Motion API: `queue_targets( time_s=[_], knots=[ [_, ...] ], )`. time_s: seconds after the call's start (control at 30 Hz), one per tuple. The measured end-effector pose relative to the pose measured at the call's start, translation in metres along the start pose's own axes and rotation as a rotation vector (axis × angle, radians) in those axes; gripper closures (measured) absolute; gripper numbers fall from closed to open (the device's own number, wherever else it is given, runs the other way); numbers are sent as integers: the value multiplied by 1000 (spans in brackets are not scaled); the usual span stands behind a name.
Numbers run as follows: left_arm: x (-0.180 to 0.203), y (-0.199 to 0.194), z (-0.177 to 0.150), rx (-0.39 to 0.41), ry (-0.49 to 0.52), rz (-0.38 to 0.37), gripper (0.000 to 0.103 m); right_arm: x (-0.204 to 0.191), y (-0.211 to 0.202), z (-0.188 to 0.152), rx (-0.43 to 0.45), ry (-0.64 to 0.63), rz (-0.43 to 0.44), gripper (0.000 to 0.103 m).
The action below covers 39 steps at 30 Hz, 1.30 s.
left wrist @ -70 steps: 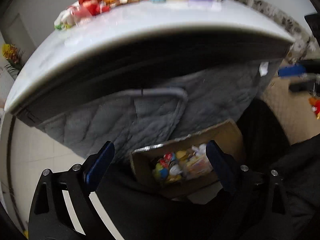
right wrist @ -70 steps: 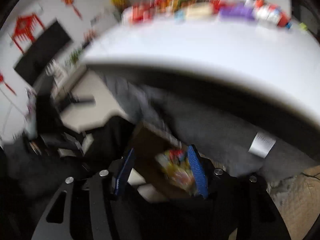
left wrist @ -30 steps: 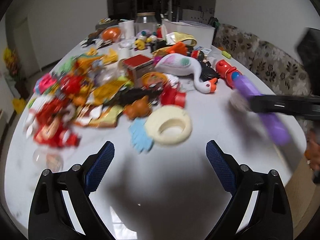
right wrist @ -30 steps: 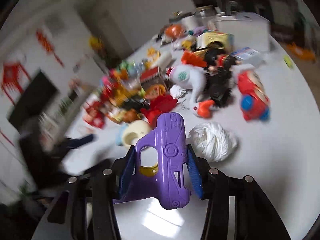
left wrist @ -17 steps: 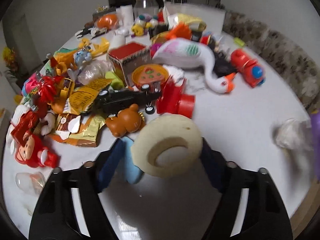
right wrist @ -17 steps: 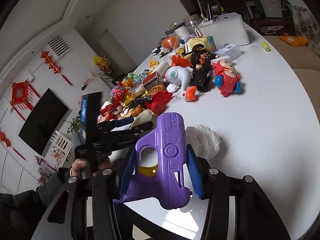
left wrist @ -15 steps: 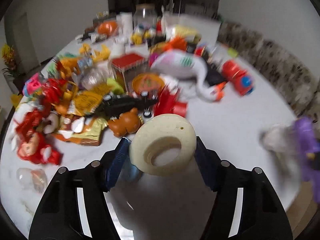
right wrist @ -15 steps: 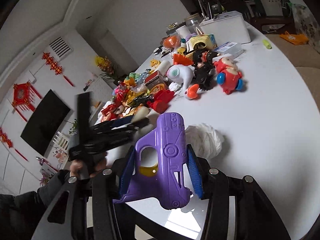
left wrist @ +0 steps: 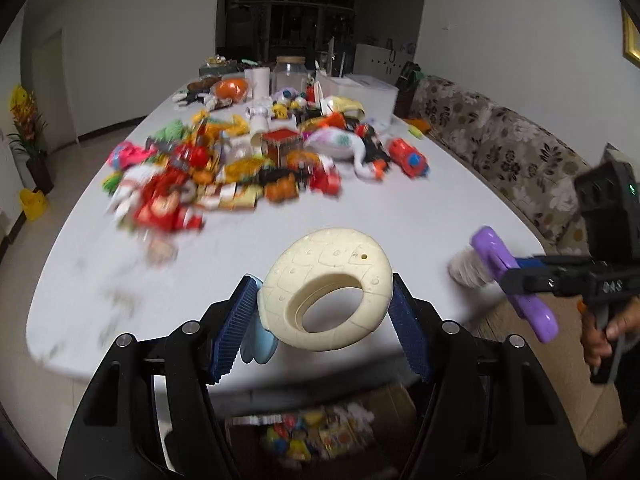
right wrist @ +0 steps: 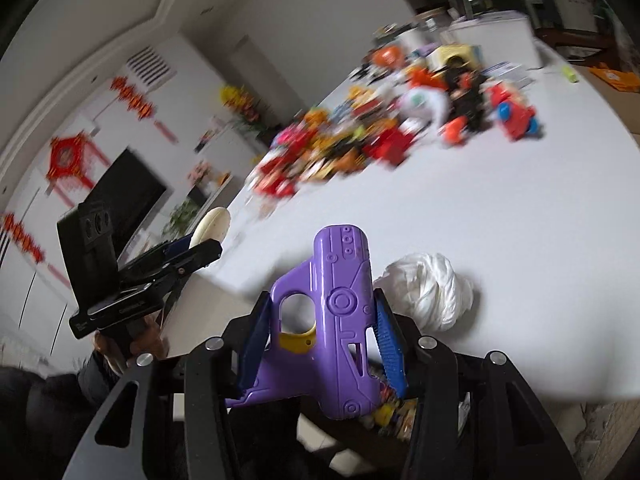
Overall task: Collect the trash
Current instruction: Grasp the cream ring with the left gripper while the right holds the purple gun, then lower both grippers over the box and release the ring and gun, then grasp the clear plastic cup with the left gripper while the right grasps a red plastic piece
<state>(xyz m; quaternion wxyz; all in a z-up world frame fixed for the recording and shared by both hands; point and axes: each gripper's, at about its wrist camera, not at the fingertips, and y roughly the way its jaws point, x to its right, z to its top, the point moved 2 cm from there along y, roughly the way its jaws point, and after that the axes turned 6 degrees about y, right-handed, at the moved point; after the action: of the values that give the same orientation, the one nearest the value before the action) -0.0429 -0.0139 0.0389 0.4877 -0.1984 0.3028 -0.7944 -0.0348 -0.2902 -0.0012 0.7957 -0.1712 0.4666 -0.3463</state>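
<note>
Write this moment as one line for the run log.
left gripper: shut on cream ring toy | right gripper: shut on purple toy gun | both lifted over table edge | cardboard box below, partly filled

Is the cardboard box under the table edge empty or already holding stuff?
Holding stuff: colourful items fill the cardboard box seen below the table edge, between the left gripper's arms.

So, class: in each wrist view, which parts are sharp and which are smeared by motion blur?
Left wrist view: the cream ring in the jaws is sharp, while the toy pile is smeared. Right wrist view: the purple toy gun is crisp, the pile and wall decorations blurred.
</note>
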Motion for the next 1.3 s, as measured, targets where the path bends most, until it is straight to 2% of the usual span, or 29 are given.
queue_targets(
  time_s=[0.17,0.23,0.27,0.3,0.43,0.53,0.63,0.7,0.77,0.87,1.0,1.1,1.23,1.27,1.3],
  knots=[
    [11,-13,-62,-126,25,-26,38,-22,22,-50,-168,-68,6,54],
    [12,-3,-84,-181,30,-44,35,-21,41,-71,-246,-67,2,53],
    [11,7,-99,-214,30,-43,29,-17,54,-81,-283,-65,-21,49],
    [11,12,-107,-227,34,-39,19,-14,63,-88,-298,-72,-48,38],
    [-1,36,-132,-279,46,8,18,-8,83,-105,-311,-141,-133,36],
    [-14,29,-125,-246,8,12,18,-12,67,-99,-285,-123,-105,36],
    [-26,18,-105,-181,6,53,18,-21,40,-73,-206,-122,-70,35],
    [-39,14,-83,-123,-1,84,16,-26,25,-46,-139,-136,-57,29],
    [-55,17,-62,-82,-19,126,14,-29,24,-19,-75,-170,-90,25],
    [-81,32,-33,-50,-71,161,13,-28,47,39,5,-242,-167,24],
    [-116,65,-7,-82,-144,223,13,-11,97,107,62,-235,-243,22],
    [-140,82,2,-107,-209,239,13,11,140,150,58,-202,-350,22],
    [-157,102,7,-119,-248,254,13,37,186,175,-17,-148,-440,23],
    [-159,107,9,-127,-247,262,13,39,191,176,-12,-151,-475,30],
    [-161,113,11,-135,-246,261,13,39,195,178,-11,-165,-496,43]
  ],
)
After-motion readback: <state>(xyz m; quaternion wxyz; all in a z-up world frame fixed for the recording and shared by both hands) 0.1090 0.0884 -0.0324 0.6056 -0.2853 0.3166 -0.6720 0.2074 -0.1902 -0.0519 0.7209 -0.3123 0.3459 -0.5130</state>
